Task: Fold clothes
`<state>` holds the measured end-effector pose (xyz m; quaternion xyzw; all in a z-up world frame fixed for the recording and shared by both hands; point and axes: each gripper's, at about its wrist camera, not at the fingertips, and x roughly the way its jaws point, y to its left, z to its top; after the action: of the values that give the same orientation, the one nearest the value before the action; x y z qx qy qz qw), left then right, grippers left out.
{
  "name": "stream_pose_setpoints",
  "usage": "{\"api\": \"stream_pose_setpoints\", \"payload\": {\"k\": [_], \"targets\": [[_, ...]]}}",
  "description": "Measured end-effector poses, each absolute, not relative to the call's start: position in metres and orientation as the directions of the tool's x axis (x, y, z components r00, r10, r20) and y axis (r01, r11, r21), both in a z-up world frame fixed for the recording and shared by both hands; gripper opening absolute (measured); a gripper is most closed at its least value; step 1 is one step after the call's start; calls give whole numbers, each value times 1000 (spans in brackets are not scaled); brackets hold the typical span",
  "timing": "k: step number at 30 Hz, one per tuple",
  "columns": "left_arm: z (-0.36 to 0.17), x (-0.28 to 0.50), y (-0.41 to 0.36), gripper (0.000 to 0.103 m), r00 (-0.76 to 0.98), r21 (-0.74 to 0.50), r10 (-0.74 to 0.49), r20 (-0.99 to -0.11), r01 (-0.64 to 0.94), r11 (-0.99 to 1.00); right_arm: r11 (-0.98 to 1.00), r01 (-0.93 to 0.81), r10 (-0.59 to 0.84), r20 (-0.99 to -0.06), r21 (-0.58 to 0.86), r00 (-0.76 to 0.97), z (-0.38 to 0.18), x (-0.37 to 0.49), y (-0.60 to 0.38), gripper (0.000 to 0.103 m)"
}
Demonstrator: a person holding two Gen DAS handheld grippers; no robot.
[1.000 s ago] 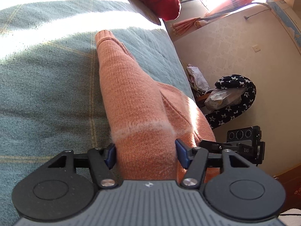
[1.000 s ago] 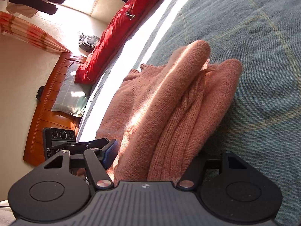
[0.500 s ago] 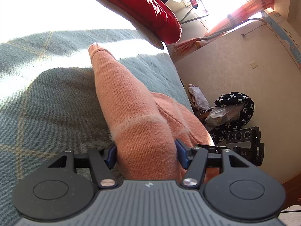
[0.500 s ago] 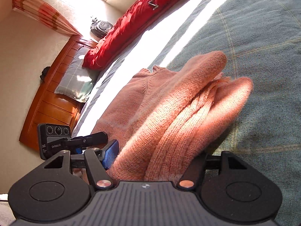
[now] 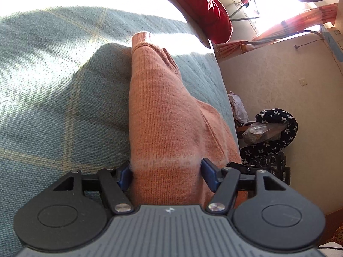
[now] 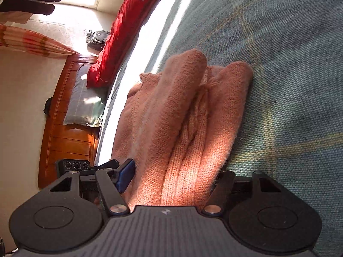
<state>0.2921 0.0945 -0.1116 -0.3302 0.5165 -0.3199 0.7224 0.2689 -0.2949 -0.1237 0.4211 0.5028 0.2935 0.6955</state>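
Observation:
A salmon-pink knitted sweater (image 5: pixel 163 111) lies folded in a long bundle on the teal plaid bedspread (image 5: pixel 53 98). My left gripper (image 5: pixel 166 171) holds one end of the bundle. Its jaws are opening, the thick knit still fills the gap, and both blue pads (image 5: pixel 124 174) touch it. In the right wrist view the sweater (image 6: pixel 184 115) shows several stacked folds with rounded ends. My right gripper (image 6: pixel 173 177) is shut on the near end. Its left pad (image 6: pixel 125 176) presses the knit, and its right finger is partly hidden behind the fabric.
A red quilt (image 5: pixel 205 6) lies along the bed's far side. A star-patterned black cloth (image 5: pixel 276 132) and bags sit on the floor by the wall. A wooden headboard (image 6: pixel 64 132) and a pillow (image 6: pixel 85 102) are at the left. The other gripper's camera block (image 6: pixel 72 166) is close by.
Both grippers have sunk with the sweater and shifted across the bed, so the bundle now rests lower on the bedspread. The left jaws stand slightly wider.

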Motion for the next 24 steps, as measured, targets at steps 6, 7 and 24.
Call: {"api": "stream_pose_setpoints", "payload": {"k": [6, 7, 24], "targets": [[-108, 295, 88, 60, 251, -787, -794, -553, 156, 597, 497, -15, 824, -466, 868, 321, -124, 270, -290, 62], [-105, 292, 88, 56, 259, -787, -794, -550, 158, 597, 510, -28, 818, -475, 860, 325, -120, 269, -288, 61], [-53, 264, 144, 51, 407, -740, -745, -529, 208, 639, 592, -235, 798, -523, 771, 299, -51, 277, -228, 58]]}}
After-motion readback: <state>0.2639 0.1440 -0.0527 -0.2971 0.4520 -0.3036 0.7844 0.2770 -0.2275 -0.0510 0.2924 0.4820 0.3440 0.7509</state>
